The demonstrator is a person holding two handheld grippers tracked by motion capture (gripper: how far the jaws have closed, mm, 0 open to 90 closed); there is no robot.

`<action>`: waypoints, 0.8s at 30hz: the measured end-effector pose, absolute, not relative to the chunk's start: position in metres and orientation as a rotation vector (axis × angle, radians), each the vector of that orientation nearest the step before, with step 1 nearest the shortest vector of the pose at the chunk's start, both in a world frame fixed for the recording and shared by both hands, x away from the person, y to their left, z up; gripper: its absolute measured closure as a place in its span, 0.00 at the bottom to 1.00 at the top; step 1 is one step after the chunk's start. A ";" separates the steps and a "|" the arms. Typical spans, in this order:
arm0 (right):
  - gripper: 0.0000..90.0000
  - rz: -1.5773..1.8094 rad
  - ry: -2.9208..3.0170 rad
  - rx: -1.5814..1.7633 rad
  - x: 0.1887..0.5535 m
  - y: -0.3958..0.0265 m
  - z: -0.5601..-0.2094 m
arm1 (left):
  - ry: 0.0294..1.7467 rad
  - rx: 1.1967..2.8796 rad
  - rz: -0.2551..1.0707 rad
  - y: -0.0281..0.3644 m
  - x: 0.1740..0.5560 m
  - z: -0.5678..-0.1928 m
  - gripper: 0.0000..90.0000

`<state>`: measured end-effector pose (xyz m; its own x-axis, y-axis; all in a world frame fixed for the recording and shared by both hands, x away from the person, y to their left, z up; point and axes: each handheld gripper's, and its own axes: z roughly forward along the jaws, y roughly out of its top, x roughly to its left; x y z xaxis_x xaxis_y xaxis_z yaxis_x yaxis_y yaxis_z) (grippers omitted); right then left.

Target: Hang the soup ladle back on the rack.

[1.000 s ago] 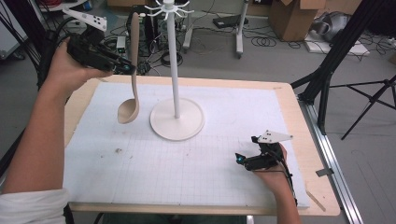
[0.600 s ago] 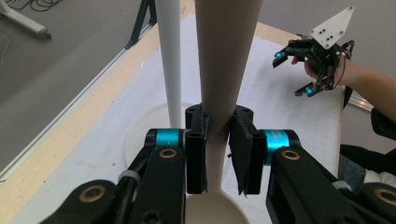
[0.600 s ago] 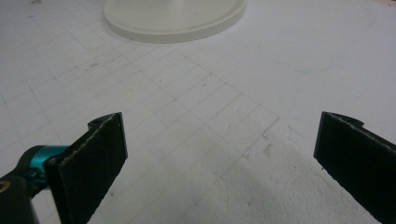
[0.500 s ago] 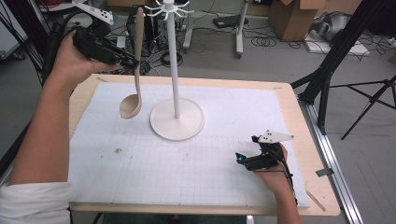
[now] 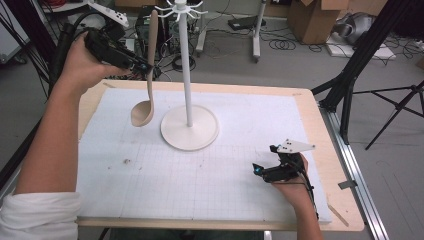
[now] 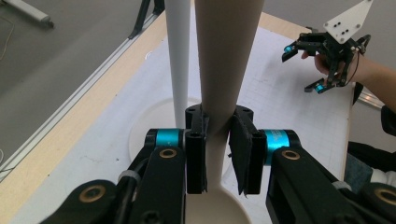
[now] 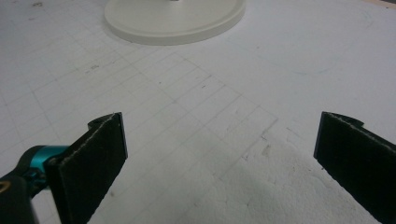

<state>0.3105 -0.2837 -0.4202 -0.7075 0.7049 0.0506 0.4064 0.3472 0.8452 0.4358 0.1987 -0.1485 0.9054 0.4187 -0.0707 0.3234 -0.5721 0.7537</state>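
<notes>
while the beige ladle (image 5: 146,75) is held upright above the far left part of the table (image 5: 325,130), its handle is clamped between the pads of the left gripper (image 5: 145,67), and its bowl hangs clear of the white gridded mat (image 5: 200,175), just left of the round base of the white hook stand (image 5: 189,90). seen in the left gripper view, the ladle handle (image 6: 219,70) is cut off at the top edge and the bowl is mostly hidden behind the gripper body; the stand's pole (image 6: 180,51) is seen just beside the handle, and whether they touch cannot be told. the stand's hooks are partly cut off at the top of the high view. the right gripper (image 5: 257,169) is rested low over the near right of the mat, its pads (image 7: 98,158) set wide apart with nothing between them, the right pad being cropped by the frame.
</notes>
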 end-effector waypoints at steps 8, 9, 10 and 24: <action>0.02 1.303 2.287 0.985 0.310 -0.284 -0.420 | 0.544 2.267 0.159 0.190 0.438 -0.148 0.85; 0.02 1.301 2.285 0.981 0.311 -0.284 -0.420 | 0.549 2.269 0.156 0.190 0.438 -0.148 0.85; 0.02 1.301 2.290 0.984 0.311 -0.284 -0.420 | 0.550 2.270 0.157 0.189 0.438 -0.148 0.85; 0.02 1.303 2.293 0.982 0.311 -0.284 -0.421 | 0.588 2.328 0.166 0.180 0.441 -0.137 0.85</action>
